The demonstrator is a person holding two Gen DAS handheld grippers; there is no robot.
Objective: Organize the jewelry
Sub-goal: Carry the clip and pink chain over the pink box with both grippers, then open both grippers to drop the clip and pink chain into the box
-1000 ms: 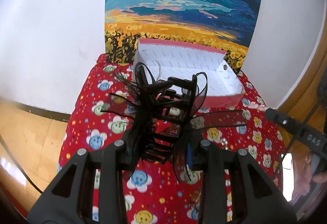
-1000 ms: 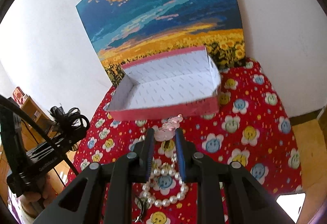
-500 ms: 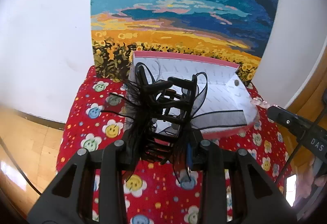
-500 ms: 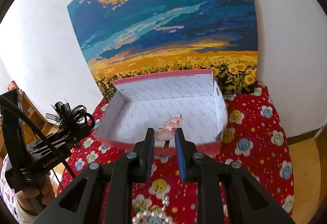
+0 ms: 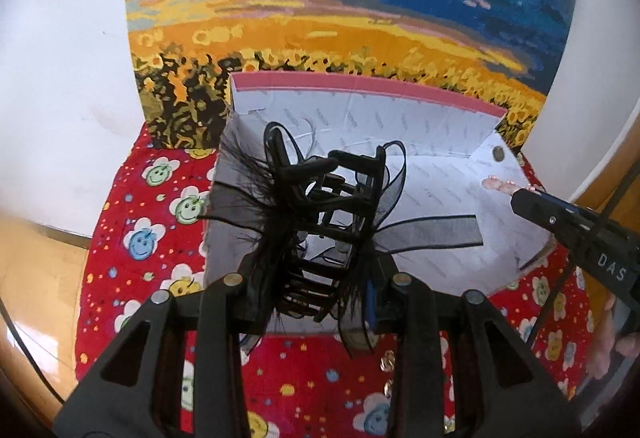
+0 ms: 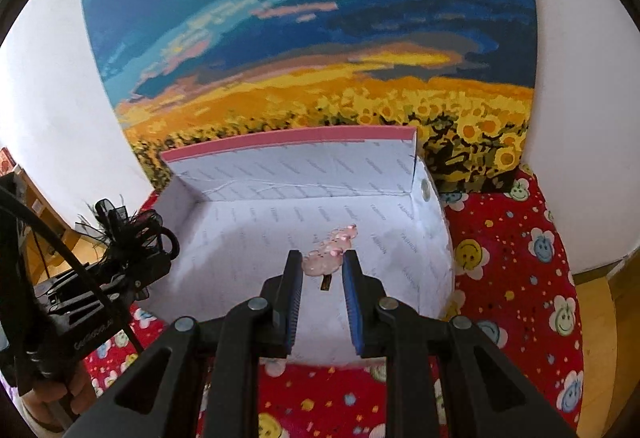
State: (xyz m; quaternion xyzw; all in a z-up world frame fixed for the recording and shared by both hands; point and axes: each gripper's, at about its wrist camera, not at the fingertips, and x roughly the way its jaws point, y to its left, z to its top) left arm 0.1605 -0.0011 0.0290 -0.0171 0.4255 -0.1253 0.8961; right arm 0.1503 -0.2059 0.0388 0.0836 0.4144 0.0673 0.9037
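My left gripper (image 5: 316, 278) is shut on a black claw hair clip with ribbon and feathers (image 5: 320, 214), held over the near left part of the open white box with a pink rim (image 5: 360, 84). My right gripper (image 6: 322, 270) is shut on a pale pink beaded hair clip (image 6: 330, 248), held over the box floor (image 6: 248, 238). The pink clip (image 5: 500, 185) and the right gripper's tip also show at the right in the left wrist view. The left gripper with the black clip (image 6: 124, 234) shows at the left in the right wrist view.
The box sits on a red smiley-flower cloth (image 5: 132, 238) over a small round table. A sunflower-field painting (image 6: 320, 38) leans on the white wall behind it. Small metal jewelry bits (image 5: 386, 362) lie on the cloth by the box's front wall.
Both grippers moved forward and now hold their clips over the box. The pearl bracelet seen a second ago under the right gripper is out of view.
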